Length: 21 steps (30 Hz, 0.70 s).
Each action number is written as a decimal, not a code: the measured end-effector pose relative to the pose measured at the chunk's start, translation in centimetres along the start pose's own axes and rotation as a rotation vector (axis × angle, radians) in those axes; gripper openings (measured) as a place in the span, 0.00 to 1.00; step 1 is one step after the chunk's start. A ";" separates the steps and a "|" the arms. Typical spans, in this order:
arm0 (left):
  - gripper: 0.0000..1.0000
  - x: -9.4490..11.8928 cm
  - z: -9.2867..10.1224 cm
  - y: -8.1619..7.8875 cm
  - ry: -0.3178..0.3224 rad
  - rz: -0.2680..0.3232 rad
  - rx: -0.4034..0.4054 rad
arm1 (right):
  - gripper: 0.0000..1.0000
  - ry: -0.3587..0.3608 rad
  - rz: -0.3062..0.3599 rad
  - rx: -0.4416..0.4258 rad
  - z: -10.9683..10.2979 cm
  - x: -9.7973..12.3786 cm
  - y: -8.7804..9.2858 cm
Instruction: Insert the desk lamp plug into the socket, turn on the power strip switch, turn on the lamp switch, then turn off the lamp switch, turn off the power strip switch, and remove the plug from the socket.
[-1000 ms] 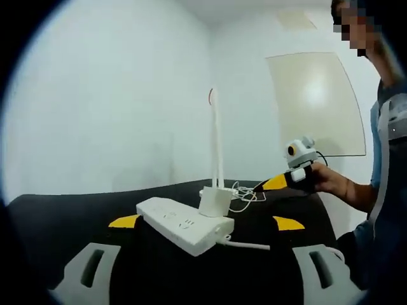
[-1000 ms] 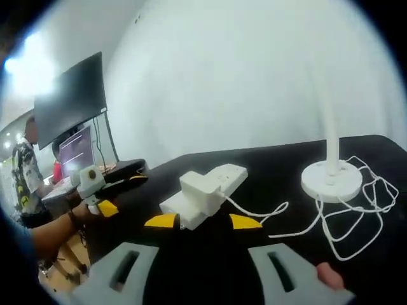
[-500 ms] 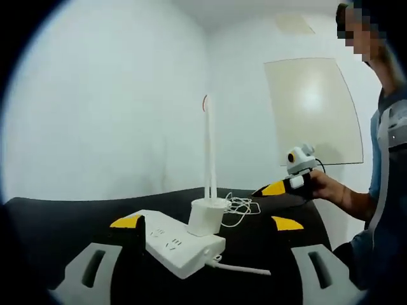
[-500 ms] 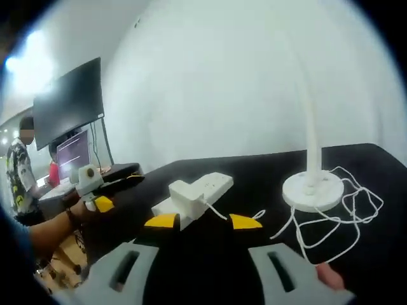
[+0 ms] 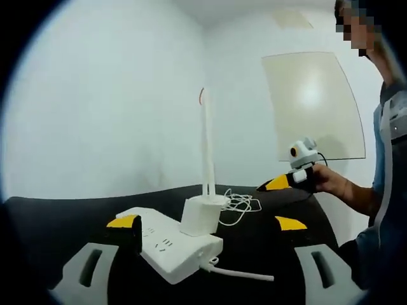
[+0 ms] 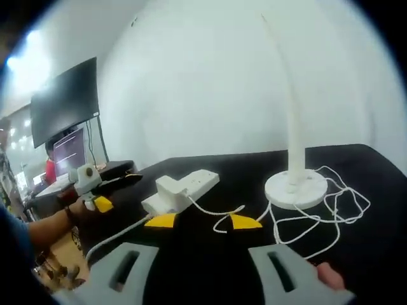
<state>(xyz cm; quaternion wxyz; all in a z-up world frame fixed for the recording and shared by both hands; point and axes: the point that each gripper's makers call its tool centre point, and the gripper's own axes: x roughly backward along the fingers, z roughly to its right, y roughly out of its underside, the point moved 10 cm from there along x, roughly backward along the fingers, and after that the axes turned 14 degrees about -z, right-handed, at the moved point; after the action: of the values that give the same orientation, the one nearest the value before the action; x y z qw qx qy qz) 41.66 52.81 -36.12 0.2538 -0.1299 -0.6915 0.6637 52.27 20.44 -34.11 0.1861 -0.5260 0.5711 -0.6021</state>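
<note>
On the black table [image 6: 356, 159], the power strip [image 5: 166, 240] lies near the left gripper [image 5: 205, 223], the plug [image 5: 198, 217] seated in it. Farther right stands the desk lamp [image 6: 294, 152], its cord [image 6: 331, 216] looped. Both grippers are spread, the right gripper [image 6: 202, 221] holding nothing. Judging so, plugging is done; the strip's switch comes next. White walls surround.

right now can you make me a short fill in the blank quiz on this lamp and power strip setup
1. The adapter plug sits in the white ____.
2. The lamp base is ____ in shape.
3. The loose white cord lies on a ____ tabletop.
4. The left gripper has ____ tips.

Missing words: power strip; round; black; yellow
</note>
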 end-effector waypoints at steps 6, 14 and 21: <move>0.82 -1.3 0.3 0.3 0.002 -0.012 -0.003 | 0.31 -0.007 0.014 -0.021 1.2 1.0 0.5; 0.82 -1.9 0.6 0.9 -0.005 -0.014 -0.008 | 0.31 -0.003 0.019 -0.004 2.8 2.3 0.8; 0.81 -1.6 1.2 1.3 -0.001 -0.006 -0.029 | 0.31 -0.015 0.028 -0.004 4.9 3.6 0.2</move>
<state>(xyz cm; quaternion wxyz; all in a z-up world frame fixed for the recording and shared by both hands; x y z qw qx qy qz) 42.22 51.09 -37.64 0.2535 -0.1311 -0.7017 0.6528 54.97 14.99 -33.76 0.1979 -0.5228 0.5782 -0.5943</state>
